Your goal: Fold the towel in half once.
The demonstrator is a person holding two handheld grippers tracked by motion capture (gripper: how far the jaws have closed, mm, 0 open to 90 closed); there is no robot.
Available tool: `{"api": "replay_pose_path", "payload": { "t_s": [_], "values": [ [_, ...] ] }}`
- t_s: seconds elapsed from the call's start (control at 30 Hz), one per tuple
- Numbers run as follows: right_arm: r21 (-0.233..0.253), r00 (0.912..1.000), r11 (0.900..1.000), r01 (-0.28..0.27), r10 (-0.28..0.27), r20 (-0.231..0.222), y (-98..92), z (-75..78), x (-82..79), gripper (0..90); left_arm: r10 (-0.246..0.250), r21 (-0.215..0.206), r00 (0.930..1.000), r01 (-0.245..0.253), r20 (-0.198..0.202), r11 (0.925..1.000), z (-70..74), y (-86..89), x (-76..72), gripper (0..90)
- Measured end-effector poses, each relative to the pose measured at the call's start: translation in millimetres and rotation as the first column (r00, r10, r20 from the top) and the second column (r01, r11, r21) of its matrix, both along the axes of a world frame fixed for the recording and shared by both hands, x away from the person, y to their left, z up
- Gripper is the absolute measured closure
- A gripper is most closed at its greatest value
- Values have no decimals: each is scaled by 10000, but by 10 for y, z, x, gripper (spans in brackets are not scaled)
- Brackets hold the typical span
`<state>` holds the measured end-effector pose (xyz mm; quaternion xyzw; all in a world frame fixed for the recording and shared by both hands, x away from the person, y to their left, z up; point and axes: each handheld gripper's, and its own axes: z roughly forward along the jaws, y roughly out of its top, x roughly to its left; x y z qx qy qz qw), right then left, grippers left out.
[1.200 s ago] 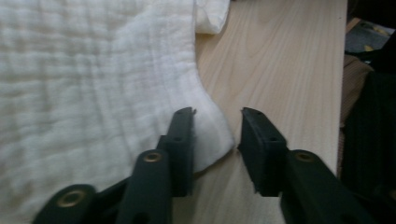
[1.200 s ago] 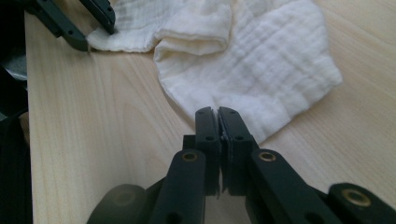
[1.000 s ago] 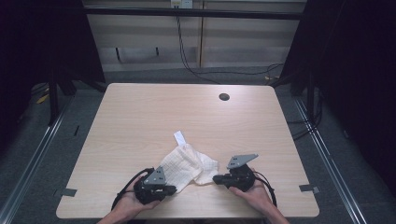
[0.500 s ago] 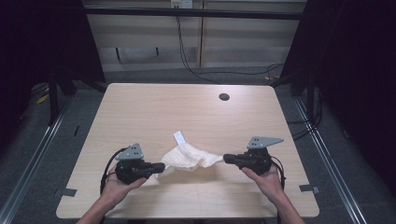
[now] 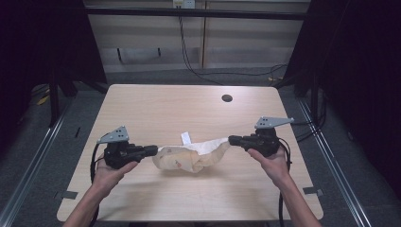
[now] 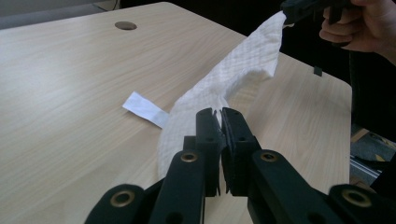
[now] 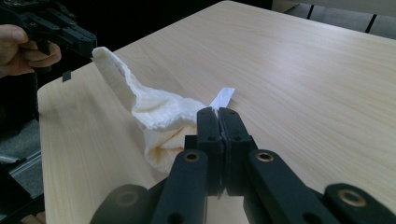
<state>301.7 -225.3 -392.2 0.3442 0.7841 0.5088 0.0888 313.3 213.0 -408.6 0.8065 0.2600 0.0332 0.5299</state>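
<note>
Cloth: white waffle-weave cloth (image 5: 194, 156), its gripped corners hidden inside the jaws.
Left tool (image 5: 152, 150): clamped on cloth end.
Right tool (image 5: 233, 140): clamped likewise.
Change: tools farther apart, cloth stretched longer.

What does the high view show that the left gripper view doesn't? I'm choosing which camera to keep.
High view alone: both forearms, the left tool from outside, and floor cables behind the table. Left gripper view alone: its own black jaws shut on the cloth, seen close up. Both: the white cloth stretched between the tools, its white tag, the right tool and the table's dark round hole.
</note>
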Motion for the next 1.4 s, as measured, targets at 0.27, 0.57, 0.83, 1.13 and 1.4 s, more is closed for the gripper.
{"api": "replay_pose_path", "payload": {
  "t_s": [0.27,0.57,0.83,1.13,1.4],
  "values": [
    [163,9999,9999,-39,36,164,-31,169,5,886,143,-236,9997,-139,177,9996,158,47,5,866],
    [180,9974,9998,49,-62,721,-143,468,-65,886,327,-641,9960,-274,829,9976,512,95,-29,866],
    [293,9855,9993,-224,171,1688,-147,798,-255,886,150,-711,9863,-33,1644,9975,806,55,-163,866],
    [587,9781,9969,-517,387,2046,-196,1038,-493,886,-15,-958,9808,206,1953,9952,1030,113,-320,867],
    [865,9781,9928,-828,643,1982,-223,1080,-665,886,-26,-684,9802,165,1982,9975,1051,87,-382,866]
  ]
}}
